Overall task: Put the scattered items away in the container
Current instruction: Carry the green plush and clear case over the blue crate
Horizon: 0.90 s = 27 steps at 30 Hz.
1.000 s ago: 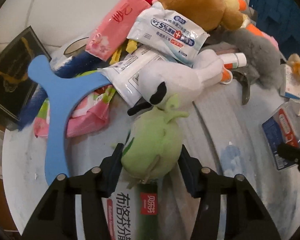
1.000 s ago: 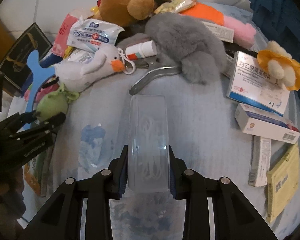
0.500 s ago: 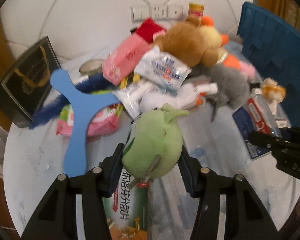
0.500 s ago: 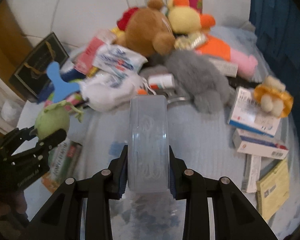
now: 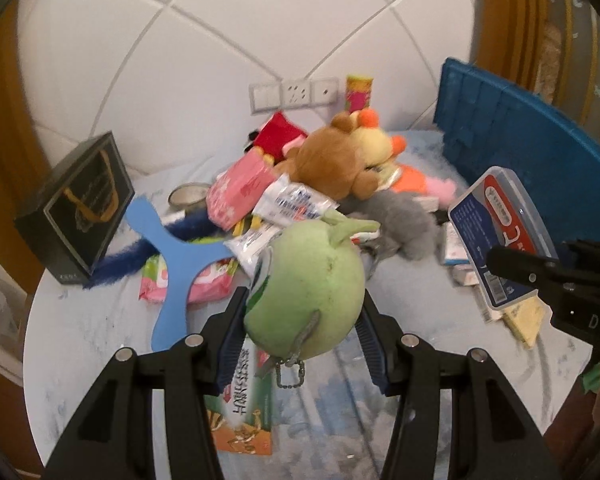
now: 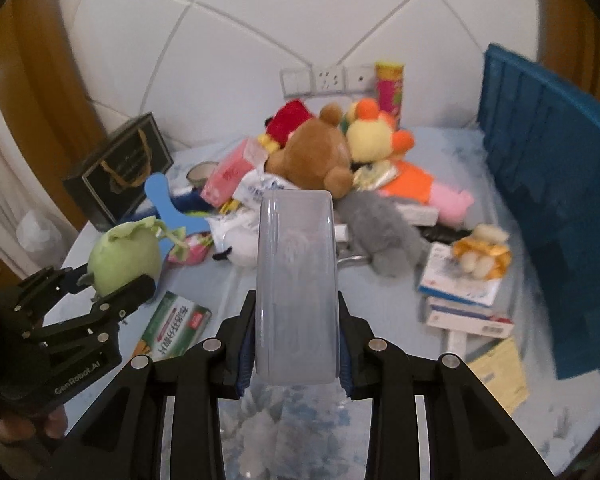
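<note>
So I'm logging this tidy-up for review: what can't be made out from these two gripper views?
- Inside of the blue ribbed plastic container: both views show only its outer wall.
- Contents of the clear plastic box: blurred in the right wrist view; the left shows only its label.
- White plush goose: mostly behind that box in the right wrist view.
- Table under the round green plush toy: hidden in the left wrist view.
</note>
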Motion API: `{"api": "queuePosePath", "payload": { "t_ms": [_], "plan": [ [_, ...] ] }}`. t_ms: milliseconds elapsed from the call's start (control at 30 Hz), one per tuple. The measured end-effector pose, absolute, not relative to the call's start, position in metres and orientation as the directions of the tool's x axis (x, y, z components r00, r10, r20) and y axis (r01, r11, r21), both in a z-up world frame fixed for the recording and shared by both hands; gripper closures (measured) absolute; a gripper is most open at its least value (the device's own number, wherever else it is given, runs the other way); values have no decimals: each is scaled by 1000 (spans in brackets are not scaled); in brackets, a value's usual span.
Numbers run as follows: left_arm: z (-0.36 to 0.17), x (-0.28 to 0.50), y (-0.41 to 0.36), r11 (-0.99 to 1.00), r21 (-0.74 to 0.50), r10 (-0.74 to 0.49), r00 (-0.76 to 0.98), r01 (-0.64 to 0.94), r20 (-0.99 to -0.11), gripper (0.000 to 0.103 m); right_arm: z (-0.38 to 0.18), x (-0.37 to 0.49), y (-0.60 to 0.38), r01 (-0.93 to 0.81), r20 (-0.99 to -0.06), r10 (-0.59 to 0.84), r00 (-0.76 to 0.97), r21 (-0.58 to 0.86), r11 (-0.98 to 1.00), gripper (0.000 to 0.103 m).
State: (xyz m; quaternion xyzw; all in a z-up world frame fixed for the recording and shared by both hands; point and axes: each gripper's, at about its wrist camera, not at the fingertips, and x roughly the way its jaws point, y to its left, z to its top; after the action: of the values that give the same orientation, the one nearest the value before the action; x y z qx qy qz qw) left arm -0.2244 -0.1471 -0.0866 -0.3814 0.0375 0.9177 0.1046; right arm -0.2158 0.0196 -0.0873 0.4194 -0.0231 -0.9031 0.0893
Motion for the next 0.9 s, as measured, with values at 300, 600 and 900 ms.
{"api": "queuePosePath", "payload": {
  "t_ms": [300, 600, 900],
  "plan": [
    [-46, -218, -80, -963, -5, 209, -735, -269, -645, 52, -35, -195, 78, 117, -684, -134, -717, 71, -991, 71],
    [14, -226, 54, -959, -3, 238, -800, -283, -550, 52, 26, -191, 214, 116, -561, -113, -820, 31, -993, 71],
    [74, -233, 233, -925, 0, 329, -802, -379, -499, 52, 65, -185, 374, 53, -519, -60, -852, 29, -998, 71]
  ]
}}
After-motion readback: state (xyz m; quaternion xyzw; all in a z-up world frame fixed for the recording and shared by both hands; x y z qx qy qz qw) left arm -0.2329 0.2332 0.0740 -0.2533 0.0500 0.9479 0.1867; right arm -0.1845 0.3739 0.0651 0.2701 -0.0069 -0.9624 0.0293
